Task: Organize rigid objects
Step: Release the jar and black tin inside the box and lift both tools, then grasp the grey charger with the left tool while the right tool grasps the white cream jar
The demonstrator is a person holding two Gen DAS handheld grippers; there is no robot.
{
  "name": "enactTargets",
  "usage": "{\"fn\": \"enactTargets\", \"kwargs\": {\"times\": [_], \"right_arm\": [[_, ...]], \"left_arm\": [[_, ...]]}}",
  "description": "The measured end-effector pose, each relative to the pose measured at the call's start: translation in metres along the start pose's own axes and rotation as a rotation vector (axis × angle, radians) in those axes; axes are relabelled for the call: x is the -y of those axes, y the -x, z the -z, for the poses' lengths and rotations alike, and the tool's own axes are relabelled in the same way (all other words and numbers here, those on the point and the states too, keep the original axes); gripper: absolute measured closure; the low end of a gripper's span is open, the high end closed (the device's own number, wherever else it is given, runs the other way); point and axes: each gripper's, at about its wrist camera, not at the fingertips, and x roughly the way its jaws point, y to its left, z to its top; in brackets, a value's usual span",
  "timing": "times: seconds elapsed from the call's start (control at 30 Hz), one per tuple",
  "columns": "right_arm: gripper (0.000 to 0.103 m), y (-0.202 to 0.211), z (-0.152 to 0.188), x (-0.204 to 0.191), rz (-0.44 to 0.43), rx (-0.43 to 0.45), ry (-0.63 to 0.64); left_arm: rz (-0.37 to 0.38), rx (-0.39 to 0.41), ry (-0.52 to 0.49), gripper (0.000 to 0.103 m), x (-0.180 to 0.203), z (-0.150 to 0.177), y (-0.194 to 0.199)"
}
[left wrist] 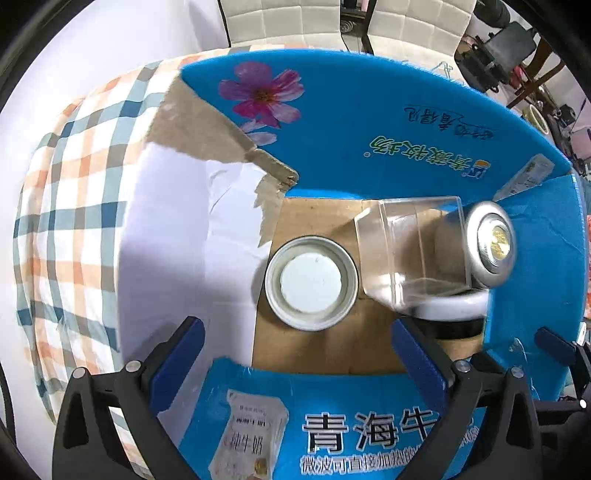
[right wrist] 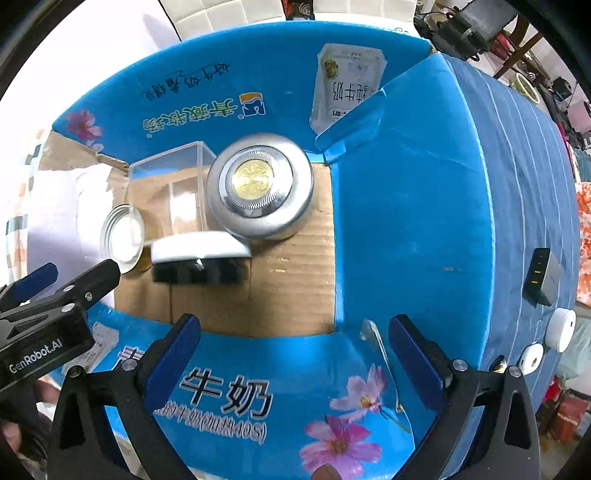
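An open blue cardboard box holds several rigid objects on its brown floor. A round metal lid with a white centre lies at the left. A clear plastic cube leans beside a silver round puck light. A white-topped black object lies below them. My left gripper is open and empty above the box's near edge. My right gripper is open and empty over the near flap.
The box sits on a checked cloth with white paper at its left. On the right lie a black charger and two white round pieces. Chairs and clutter stand behind.
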Motion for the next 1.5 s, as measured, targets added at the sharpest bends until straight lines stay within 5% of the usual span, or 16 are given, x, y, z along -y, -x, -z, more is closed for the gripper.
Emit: {"fn": "enactTargets", "kwargs": {"times": [1.1, 1.3, 1.5], "right_arm": [[0.0, 0.188, 0.096, 0.031, -0.162, 0.272, 0.079], [0.0, 0.194, 0.118, 0.093, -0.184, 0.291, 0.003], [0.0, 0.172, 0.136, 0.229, -0.085, 0.27, -0.218]], "left_arm": [[-0.005, 0.364, 0.021, 0.0, 0.016, 0.067, 0.191], [-0.02, 0.39, -0.006, 0.0, 0.049, 0.075, 0.203], [0.03, 0.384, -0.093, 0.0, 0.13, 0.073, 0.192]]}}
